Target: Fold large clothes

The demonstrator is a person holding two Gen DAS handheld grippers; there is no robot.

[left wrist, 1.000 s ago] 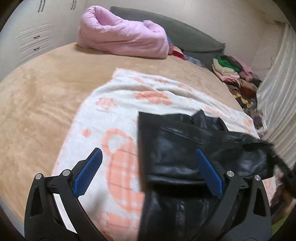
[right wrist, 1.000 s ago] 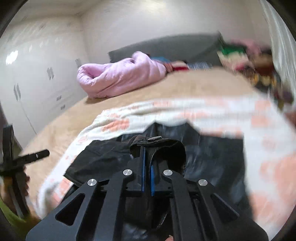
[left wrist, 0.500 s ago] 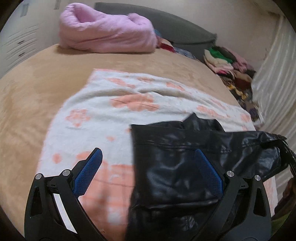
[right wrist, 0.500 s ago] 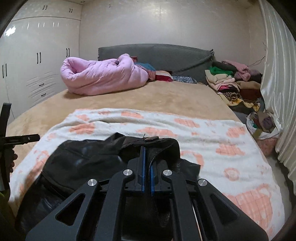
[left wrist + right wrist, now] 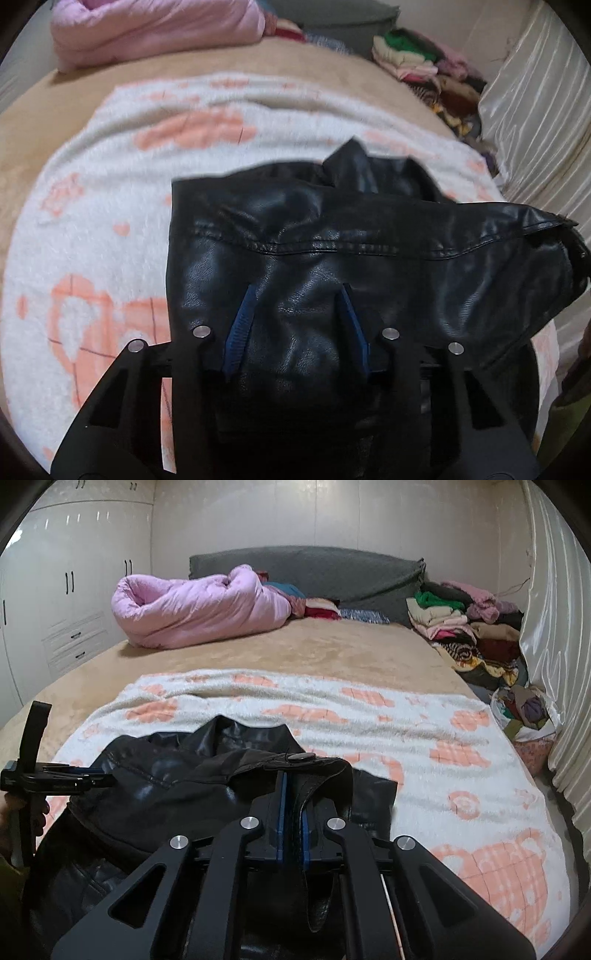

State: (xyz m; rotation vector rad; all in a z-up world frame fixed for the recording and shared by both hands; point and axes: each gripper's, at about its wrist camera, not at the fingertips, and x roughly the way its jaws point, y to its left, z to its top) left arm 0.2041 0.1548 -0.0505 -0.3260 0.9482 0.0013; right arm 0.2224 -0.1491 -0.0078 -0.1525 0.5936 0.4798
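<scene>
Two claws work the black jacket (image 5: pixel 332 258) at frame center on the blanket (image 5: pixel 92 229): right gripper (image 5: pixel 291 808) pinches its edge, left gripper (image 5: pixel 299 325) half-spread w/ leather bunched between, prob. readying a fold.

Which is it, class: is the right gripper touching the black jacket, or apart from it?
Touching. The right wrist view shows the right gripper with its blue pads closed on a fold of the jacket, the leather pinched between them.

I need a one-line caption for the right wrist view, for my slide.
Right hand-held gripper shut on a black leather jacket lying over a white and orange blanket.
</scene>
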